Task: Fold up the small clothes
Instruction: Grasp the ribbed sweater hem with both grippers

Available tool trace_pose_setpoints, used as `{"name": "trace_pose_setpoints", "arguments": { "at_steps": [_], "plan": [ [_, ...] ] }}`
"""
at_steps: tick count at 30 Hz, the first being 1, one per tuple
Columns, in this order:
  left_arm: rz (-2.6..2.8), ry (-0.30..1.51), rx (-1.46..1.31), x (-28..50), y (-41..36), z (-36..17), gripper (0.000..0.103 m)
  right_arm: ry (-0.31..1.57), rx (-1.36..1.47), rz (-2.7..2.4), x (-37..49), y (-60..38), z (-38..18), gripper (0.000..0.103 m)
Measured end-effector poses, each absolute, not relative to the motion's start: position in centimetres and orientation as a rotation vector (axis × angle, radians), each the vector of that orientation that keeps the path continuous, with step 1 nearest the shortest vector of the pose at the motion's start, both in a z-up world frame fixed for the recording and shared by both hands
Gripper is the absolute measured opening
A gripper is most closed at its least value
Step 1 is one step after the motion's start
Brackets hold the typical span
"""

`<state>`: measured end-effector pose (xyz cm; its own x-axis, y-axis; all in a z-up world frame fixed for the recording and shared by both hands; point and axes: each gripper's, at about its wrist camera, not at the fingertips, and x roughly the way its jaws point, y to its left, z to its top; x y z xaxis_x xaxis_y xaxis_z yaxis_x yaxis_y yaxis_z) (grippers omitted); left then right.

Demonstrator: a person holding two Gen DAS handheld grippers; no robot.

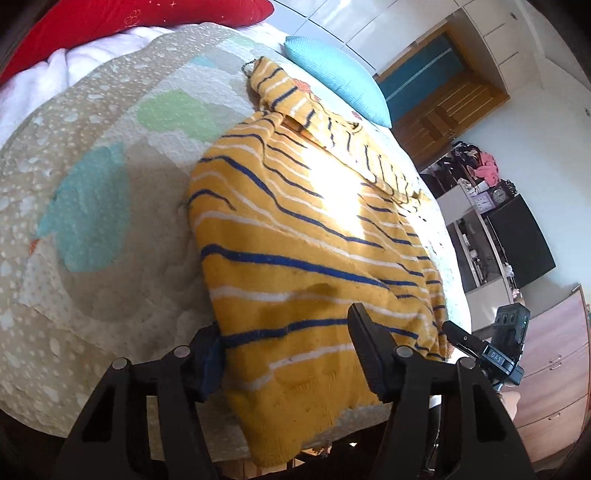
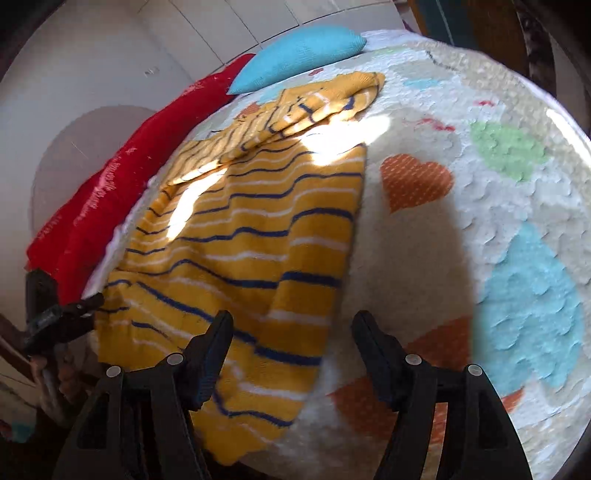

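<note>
A yellow sweater (image 1: 295,229) with blue and white stripes lies flat on the quilted bed (image 1: 110,147), its near hem hanging over the bed's edge and its far end rumpled. My left gripper (image 1: 288,354) stands open astride the hem's left corner: one finger beside the sweater's edge, the other resting on top of the fabric. In the right wrist view the sweater (image 2: 251,229) fills the left half, and my right gripper (image 2: 293,350) is open over its near right corner, with one finger above the fabric and the other above the bare quilt (image 2: 424,258). Each gripper shows in the other's view, the right gripper (image 1: 476,347) and the left gripper (image 2: 74,314), at opposite hem corners.
A blue pillow (image 1: 340,77) lies at the far end of the bed beyond the sweater. A red blanket (image 1: 129,18) and white bedding (image 1: 55,70) line the far side. Wooden drawers (image 1: 554,369) and a cluttered shelf with clocks (image 1: 491,195) stand beside the bed.
</note>
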<state>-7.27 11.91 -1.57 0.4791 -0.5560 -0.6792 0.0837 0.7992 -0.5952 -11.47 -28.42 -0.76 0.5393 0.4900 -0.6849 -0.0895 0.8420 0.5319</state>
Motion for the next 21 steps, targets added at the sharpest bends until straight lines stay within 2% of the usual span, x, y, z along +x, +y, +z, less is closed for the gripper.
{"name": "trace_pose_setpoints", "arguments": {
  "at_steps": [10, 13, 14, 15, 16, 17, 21],
  "plan": [
    [-0.479, 1.010, -0.596, -8.5, 10.4, -2.7, 0.061, 0.898, 0.662, 0.495, -15.0, -24.8, -2.9, 0.073],
    [-0.453, 1.020, -0.564, -8.3, 9.9, -2.5, 0.060, 0.892, 0.650, 0.455, -16.2, -23.3, -3.2, 0.069],
    [-0.424, 1.025, -0.536, -8.4, 9.6, -2.4, 0.045, 0.891, 0.621, 0.418, -16.5, -23.1, -3.2, 0.057],
    [-0.385, 1.040, -0.501, -8.2, 9.5, -2.4, 0.029, 0.898, 0.577, 0.370, -16.5, -22.7, -3.0, 0.037],
    [-0.360, 1.070, -0.478, -7.9, 9.3, -2.5, 0.008, 0.912, 0.529, 0.327, -16.4, -22.4, -2.8, 0.027],
    [-0.360, 1.085, -0.502, -7.7, 9.5, -2.5, 0.008, 0.920, 0.513, 0.314, -16.2, -22.3, -2.6, 0.015],
    [-0.368, 1.074, -0.499, -8.3, 9.8, -0.5, 0.008, 0.924, 0.600, 0.362, -15.4, -24.2, -1.7, 0.013]
  ]
}}
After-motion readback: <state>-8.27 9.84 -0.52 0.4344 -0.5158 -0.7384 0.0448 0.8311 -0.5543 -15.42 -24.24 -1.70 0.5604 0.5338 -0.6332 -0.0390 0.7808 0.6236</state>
